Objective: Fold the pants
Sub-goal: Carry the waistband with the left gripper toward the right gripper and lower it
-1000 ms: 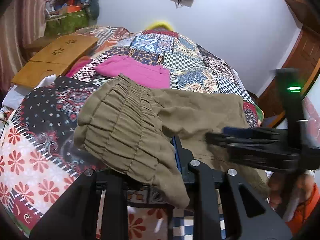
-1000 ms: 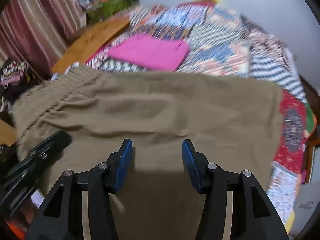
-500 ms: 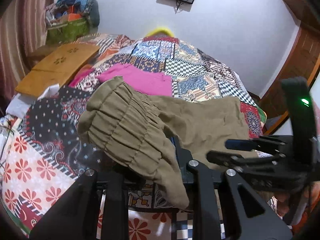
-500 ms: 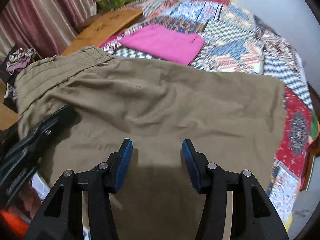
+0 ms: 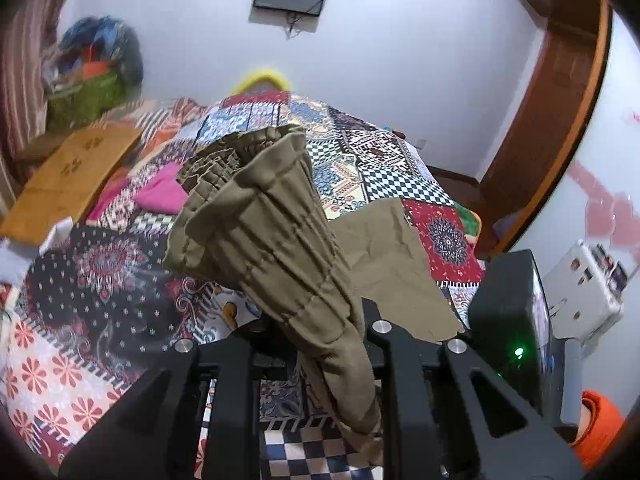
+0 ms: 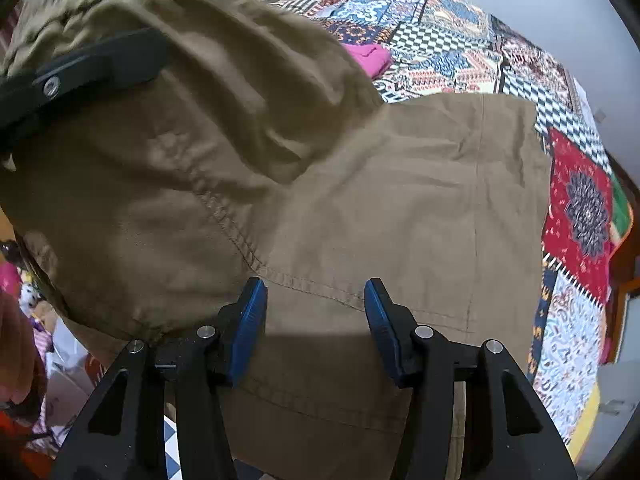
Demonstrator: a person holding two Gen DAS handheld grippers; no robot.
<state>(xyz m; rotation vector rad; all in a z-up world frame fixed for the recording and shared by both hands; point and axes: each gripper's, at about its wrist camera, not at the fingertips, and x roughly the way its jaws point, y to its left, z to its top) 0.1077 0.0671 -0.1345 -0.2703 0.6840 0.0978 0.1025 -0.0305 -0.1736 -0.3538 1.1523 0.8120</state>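
The olive-brown pants point(image 6: 360, 184) lie across the patchwork bedspread point(image 5: 380, 168), leg end toward the right. My left gripper point(image 5: 316, 344) is shut on the pants' gathered elastic waistband point(image 5: 260, 224) and holds it lifted above the bed; the cloth drapes down between its fingers. In the right wrist view the left gripper point(image 6: 84, 68) shows at the upper left, clamped on the raised fabric. My right gripper point(image 6: 316, 320) is open, its blue pads point(image 6: 248, 320) spread just above the pants near a stitched seam, holding nothing.
A folded pink garment point(image 5: 164, 192) lies on the bed behind the pants. A wooden lap desk point(image 5: 68, 176) sits at the left. A pile of bags and clothes point(image 5: 92, 80) stands in the far left corner. A wooden door frame point(image 5: 552, 112) is at right.
My left gripper has lifted the waistband higher and carried it toward the right, over the rest of the pants. My right gripper stays open and has moved closer to the fabric.
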